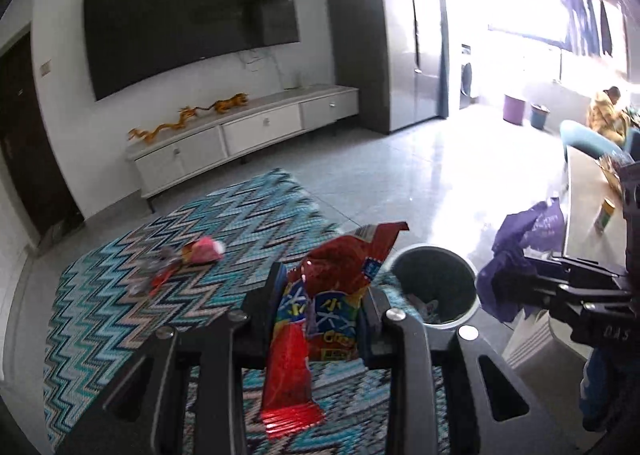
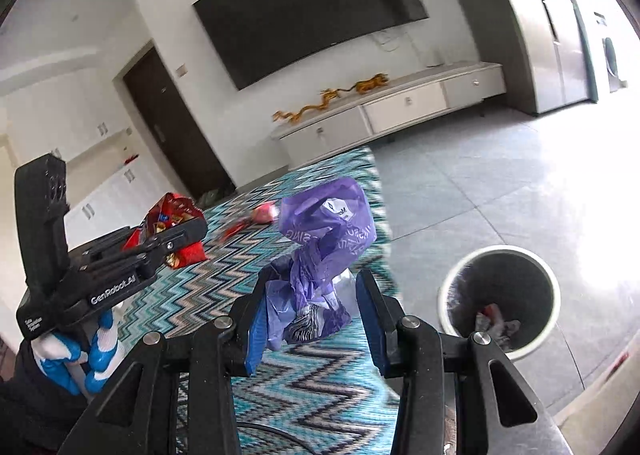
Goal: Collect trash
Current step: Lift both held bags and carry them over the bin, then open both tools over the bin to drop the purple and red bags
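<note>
Red wrapper (image 1: 320,307) seemingly within left gripper (image 1: 324,311)

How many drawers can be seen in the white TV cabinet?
3, side by side along the white TV cabinet front: left drawer, middle drawer, right drawer. More might be hidden beyond its left end.

A large dark television (image 1: 192,21) is mounted on a white wall above a low white TV cabinet (image 1: 248,133). Pale glossy floor tiles (image 1: 420,183) are partly covered by a teal zigzag rug (image 1: 120,295). Glare is cast from the window (image 1: 520,15).
</note>
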